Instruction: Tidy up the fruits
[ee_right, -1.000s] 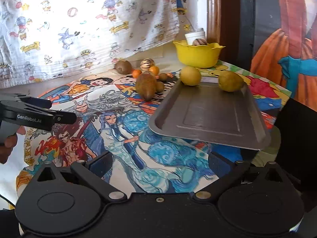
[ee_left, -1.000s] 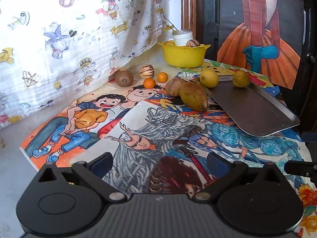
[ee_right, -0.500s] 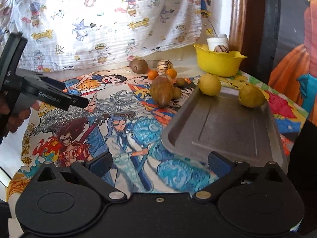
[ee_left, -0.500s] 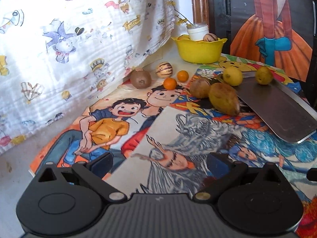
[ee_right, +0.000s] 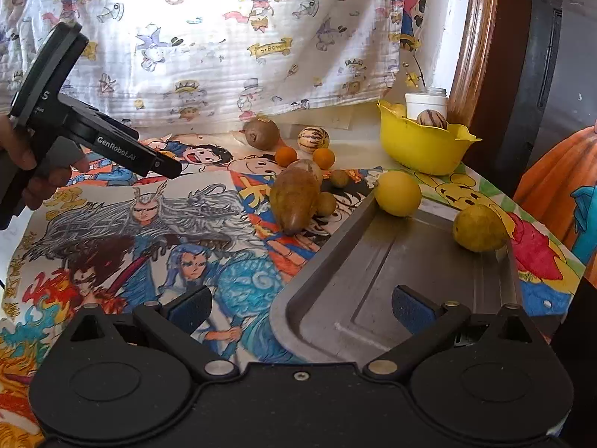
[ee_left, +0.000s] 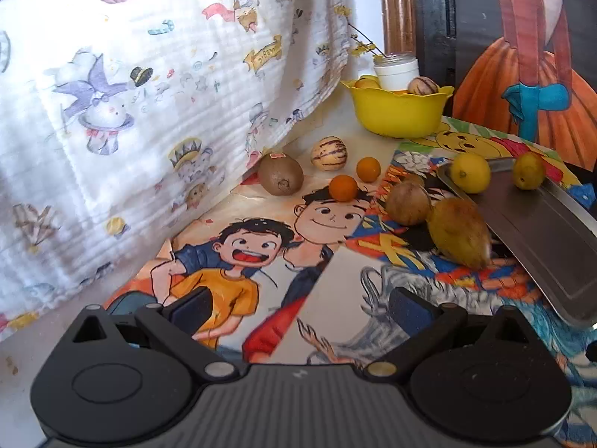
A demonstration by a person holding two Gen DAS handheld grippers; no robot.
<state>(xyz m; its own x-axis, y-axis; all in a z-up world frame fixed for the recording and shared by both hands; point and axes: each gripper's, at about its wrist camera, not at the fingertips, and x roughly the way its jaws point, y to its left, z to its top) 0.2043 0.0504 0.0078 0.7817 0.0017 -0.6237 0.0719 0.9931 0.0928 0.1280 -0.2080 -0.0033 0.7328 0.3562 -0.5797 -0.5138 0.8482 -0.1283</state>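
Grey metal is what I see under my right claw point(ee_right: 300, 308): the tray point(ee_right: 373, 280) sits just past its tips, with bare room in the middle. Both my claws are wide open and hold nothing. My left claw point(ee_left: 300, 308) hangs over the picture cloth point(ee_left: 261, 261), with all the fruit ahead of it.

Two yellow lemons point(ee_right: 397, 193) sit at the far end of the tray, ahead of my right claw. The yellow bowl point(ee_right: 423, 147) is farther back and to the right, with a striped fruit point(ee_right: 431, 118) and a white jar point(ee_right: 425, 102) in it.

I think the job is only just started. Lots of fruit is loose on the cloth, ahead of my left claw: a big brown fruit point(ee_left: 459, 233) touching a rounder brown one point(ee_left: 408, 203), two little oranges point(ee_left: 343, 187), a kiwi point(ee_left: 280, 173) and a striped melon point(ee_left: 329, 153). Those look like what is left to sort. I cannot tell which spot each fruit should go to.
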